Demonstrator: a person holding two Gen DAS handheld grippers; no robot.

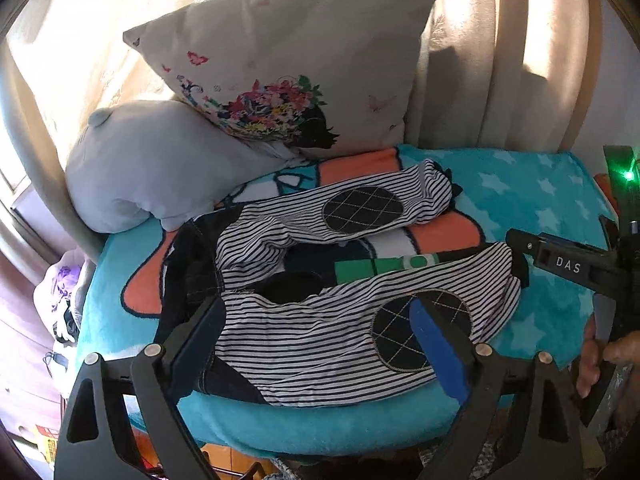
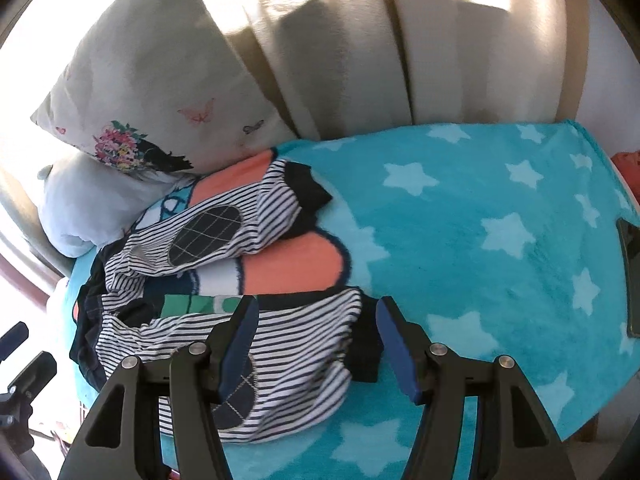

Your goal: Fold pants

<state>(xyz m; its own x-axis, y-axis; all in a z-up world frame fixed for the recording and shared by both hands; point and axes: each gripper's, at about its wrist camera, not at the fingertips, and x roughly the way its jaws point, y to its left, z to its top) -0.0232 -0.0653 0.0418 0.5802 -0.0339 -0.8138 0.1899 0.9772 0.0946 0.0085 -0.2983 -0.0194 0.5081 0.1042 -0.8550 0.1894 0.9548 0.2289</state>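
The left gripper point(image 1: 320, 336) hangs over the near leg of the striped pants point(image 1: 320, 344), fingers spread wide and gripping nothing. The right gripper point(image 2: 316, 340) is likewise spread, straddling that leg's dark cuff point(image 2: 366, 356). The pants lie unfolded on a turquoise star blanket point(image 2: 480, 208), legs apart, waist to the left. At the far left, a butterfly pillow point(image 1: 288, 60) leans over a grey cushion point(image 1: 160, 160), before curtains point(image 2: 400, 40).

Both wrist views close, angled down; share striped pants point(image 1: 320, 320) on blanket point(image 2: 480, 220).
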